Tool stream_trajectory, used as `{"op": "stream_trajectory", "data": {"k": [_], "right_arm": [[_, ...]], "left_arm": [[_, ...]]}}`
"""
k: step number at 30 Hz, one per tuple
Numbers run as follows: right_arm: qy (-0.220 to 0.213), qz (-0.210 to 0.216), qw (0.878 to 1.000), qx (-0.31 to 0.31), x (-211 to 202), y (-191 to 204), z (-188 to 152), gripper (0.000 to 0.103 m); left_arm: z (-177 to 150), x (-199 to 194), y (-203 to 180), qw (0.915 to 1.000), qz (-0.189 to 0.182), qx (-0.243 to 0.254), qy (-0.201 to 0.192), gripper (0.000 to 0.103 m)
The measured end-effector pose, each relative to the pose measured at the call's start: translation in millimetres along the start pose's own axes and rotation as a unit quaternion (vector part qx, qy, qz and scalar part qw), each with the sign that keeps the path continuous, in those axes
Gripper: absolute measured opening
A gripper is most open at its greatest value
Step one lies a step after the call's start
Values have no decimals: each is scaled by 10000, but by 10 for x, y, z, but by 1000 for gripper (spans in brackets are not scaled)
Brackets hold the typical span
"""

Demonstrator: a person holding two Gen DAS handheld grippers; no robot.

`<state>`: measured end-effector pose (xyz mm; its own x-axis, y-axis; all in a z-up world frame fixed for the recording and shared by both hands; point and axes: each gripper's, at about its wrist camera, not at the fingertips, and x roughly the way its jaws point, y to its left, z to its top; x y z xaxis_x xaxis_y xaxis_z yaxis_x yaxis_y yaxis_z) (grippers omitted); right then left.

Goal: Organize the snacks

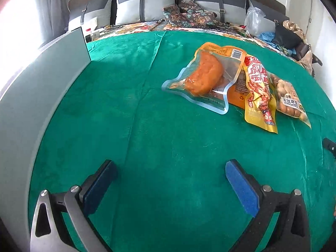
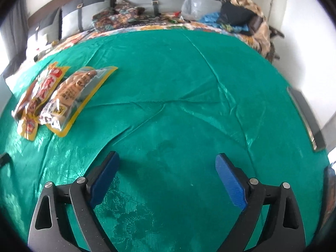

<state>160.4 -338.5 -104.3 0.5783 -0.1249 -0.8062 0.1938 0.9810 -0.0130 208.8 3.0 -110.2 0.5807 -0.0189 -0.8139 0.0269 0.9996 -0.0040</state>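
Both grippers spread and empty over the green cloth, snack packets lying ahead

Left gripper [image 1: 171, 168] has its blue pads wide apart with nothing between; ahead and to its right lie a clear pouch [image 1: 201, 77] of orange food, a red-and-yellow packet [image 1: 259, 88] with Chinese print, and a bag reading "PEANUT" [image 1: 290, 98], overlapping in a row. Right gripper [image 2: 167, 160] is likewise spread over bare green cloth [image 2: 189, 73], the packets ahead to its far left, their small print unreadable

snack packets [image 1: 237, 84] | four, orange, red, yellow | overlapping, flat on green cloth [image 1: 147, 126]
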Motion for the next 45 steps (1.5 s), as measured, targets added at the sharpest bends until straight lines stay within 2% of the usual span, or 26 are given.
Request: {"op": "stream_trajectory", "data": {"k": [3, 45], "right_arm": [[-10, -90, 9999, 105, -9, 25, -18, 96], [0, -42, 9999, 118, 3, 35, -7, 97]], "left_arm": [[1, 1, 2, 10000, -5, -3, 2, 103], [12, -5, 4, 10000, -9, -5, 13, 103]]}}
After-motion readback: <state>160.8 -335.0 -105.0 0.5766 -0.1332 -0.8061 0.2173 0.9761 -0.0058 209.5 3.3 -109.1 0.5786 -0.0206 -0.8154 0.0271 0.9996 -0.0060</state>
